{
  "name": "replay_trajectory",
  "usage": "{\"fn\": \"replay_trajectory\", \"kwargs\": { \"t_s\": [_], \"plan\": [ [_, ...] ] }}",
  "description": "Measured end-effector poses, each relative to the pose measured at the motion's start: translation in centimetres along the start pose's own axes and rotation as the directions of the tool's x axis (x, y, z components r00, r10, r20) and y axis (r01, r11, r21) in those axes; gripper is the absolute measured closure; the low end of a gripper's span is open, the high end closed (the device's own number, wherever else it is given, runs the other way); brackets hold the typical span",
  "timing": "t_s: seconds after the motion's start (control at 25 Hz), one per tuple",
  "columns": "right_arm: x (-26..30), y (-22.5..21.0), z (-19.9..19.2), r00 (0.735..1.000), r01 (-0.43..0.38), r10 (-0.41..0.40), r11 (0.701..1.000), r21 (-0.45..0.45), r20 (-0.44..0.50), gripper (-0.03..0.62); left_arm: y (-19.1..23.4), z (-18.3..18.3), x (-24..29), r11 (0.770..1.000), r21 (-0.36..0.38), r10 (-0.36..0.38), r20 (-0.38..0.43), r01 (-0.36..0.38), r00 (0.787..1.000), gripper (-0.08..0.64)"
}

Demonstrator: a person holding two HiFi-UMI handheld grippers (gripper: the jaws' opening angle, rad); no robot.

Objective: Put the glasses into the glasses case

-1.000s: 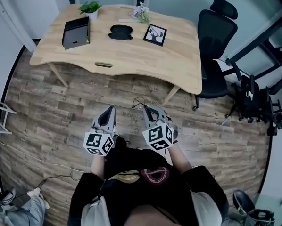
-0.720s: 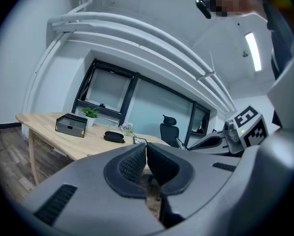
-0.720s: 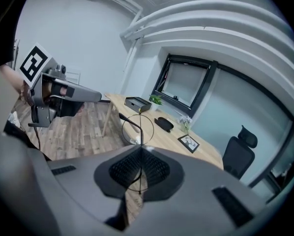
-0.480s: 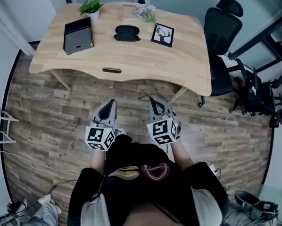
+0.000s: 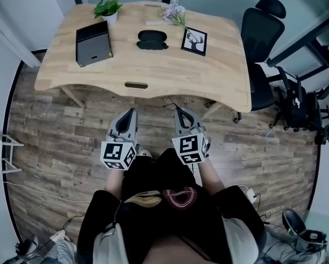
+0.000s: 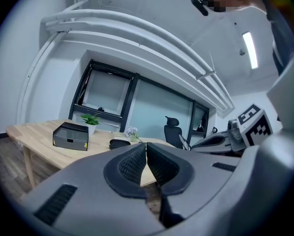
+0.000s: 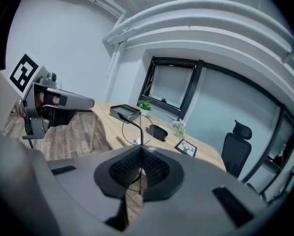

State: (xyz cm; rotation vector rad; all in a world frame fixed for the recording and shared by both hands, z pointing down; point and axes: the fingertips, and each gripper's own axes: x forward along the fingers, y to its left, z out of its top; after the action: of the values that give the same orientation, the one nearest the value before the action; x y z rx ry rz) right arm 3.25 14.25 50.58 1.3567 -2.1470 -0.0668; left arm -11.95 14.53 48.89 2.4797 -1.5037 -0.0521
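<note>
Right tongs (image 5: 179, 111), clenched on the glasses (image 7: 130, 122), face the glasses case (image 5: 152, 39) lying lengthwise along the surface's (image 5: 208, 76) far edge; left tongs (image 5: 131, 112) are clenched empty.

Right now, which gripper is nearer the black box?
Left. The left gripper hangs short of the table, slightly right of the black box; the right gripper is beside it, farther right.
</note>
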Motion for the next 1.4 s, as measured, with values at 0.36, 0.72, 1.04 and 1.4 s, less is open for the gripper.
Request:
{"fn": "replay_trajectory", "kwargs": {
  "t_s": [0.36,0.72,1.04,1.4],
  "plan": [
    [1.9,-1.5,0.7,1.000,0.009,-0.009,1.000,0.025,0.005,0.580,1.4,1.0,1.7,0.999,-0.014,0.033,0.019,-0.032,0.999,0.541],
    [6.8,-4.7,1.1,0.999,-0.048,0.048,0.999,-0.001,-0.008,0.580,3.9,0.3,5.5,0.991,-0.066,0.113,0.002,-0.113,0.994,0.541],
    [13.5,-7.4,1.7,0.992,-0.130,0.130,0.990,-0.057,-0.004,0.580,5.3,-0.1,11.2,0.984,-0.074,0.157,-0.048,-0.160,0.986,0.541],
    [19.2,-11.7,2.5,0.976,-0.214,0.215,0.976,-0.049,0.020,0.580,4.6,1.1,18.5,0.983,-0.062,0.168,-0.046,-0.170,0.985,0.541]
  ]
}}
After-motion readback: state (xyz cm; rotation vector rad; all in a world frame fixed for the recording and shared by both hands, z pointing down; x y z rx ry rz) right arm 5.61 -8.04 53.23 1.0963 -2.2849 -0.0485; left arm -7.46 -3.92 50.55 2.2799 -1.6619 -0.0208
